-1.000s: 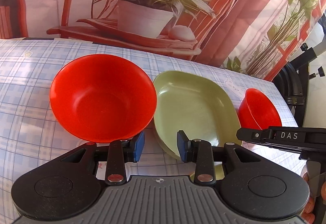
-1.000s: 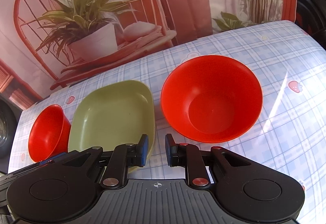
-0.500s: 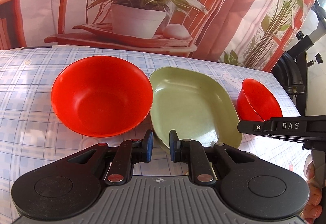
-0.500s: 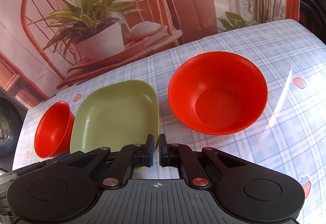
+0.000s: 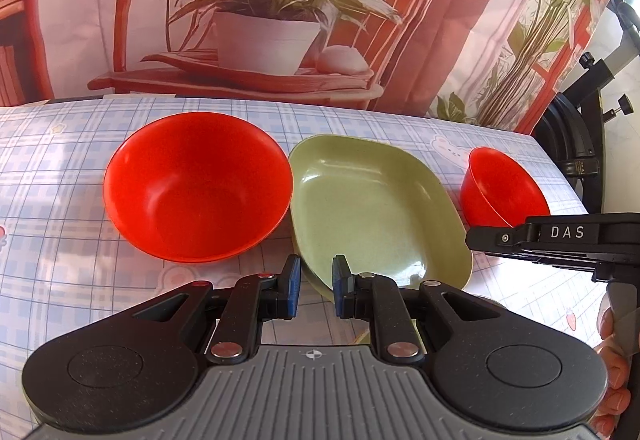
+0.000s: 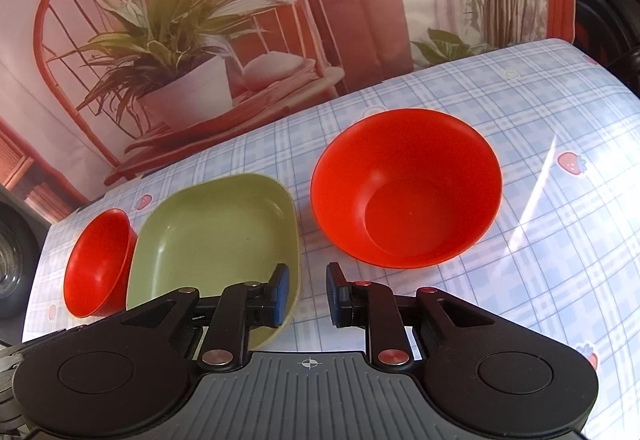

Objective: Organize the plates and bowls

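Observation:
A large red bowl [image 5: 198,186] [image 6: 406,186], a green squarish plate [image 5: 374,210] [image 6: 218,230] and a small red bowl [image 5: 502,186] [image 6: 98,262] stand in a row on the checked tablecloth. My left gripper [image 5: 314,290] is open and empty, just short of the plate's near edge. My right gripper [image 6: 306,294] is open and empty, above the cloth between the plate and the large bowl. The right gripper's body also shows in the left wrist view [image 5: 560,236], in front of the small bowl.
A printed backdrop with a potted plant and red chair [image 5: 264,20] hangs behind the table. Black equipment [image 5: 576,144] stands past the table's side edge by the small bowl. The tablecloth [image 6: 560,240] stretches past the large bowl.
Both grippers narrowed half a second ago and have opened wider again now. Both have pulled back slightly from the dishes. The dishes have not moved.

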{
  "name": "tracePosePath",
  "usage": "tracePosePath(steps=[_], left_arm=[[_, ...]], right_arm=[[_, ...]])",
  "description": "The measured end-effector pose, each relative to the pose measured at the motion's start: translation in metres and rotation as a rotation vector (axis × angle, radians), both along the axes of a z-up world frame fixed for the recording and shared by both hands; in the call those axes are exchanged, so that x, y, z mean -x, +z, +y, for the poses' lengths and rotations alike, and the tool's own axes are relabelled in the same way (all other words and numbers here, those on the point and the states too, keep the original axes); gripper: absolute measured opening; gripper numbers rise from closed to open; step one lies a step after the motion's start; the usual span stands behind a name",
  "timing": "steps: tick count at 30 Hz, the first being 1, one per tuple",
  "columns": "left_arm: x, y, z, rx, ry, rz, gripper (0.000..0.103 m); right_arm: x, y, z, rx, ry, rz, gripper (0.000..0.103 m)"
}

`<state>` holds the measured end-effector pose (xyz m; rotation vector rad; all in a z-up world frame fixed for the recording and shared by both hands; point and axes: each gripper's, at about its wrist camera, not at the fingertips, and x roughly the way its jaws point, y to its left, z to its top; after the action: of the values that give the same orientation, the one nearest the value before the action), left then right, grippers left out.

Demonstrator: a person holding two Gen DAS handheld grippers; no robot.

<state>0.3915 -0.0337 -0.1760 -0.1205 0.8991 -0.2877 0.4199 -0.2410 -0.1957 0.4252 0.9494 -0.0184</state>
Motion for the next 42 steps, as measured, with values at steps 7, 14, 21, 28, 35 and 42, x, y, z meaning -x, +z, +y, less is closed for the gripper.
tracePosePath(steps=[7,14,21,28,35,42], left_arm=[[-0.004,-0.006,0.0,0.011,-0.007,0.006,0.018],[-0.001,0.001,0.001,0.017,-0.016,-0.036,0.018],[0.01,0.02,0.0,0.029,-0.012,-0.073,0.018],[0.039,0.045,0.004,0.048,-0.026,-0.105,0.018],[0.073,0.061,0.011,0.041,-0.045,-0.113,0.018],[0.105,0.06,0.015,0.045,-0.04,-0.104,0.018]], right_arm=[[-0.008,-0.008,0.005,-0.043,0.019,0.009,0.019],[-0.006,-0.001,0.009,-0.011,0.005,-0.026,0.005],[0.005,0.025,0.006,-0.007,0.008,-0.094,0.005],[0.034,0.048,0.01,0.002,0.015,-0.144,0.005],[0.075,0.063,0.016,-0.023,0.016,-0.18,0.006],[0.115,0.056,0.019,-0.025,0.028,-0.181,0.006]])
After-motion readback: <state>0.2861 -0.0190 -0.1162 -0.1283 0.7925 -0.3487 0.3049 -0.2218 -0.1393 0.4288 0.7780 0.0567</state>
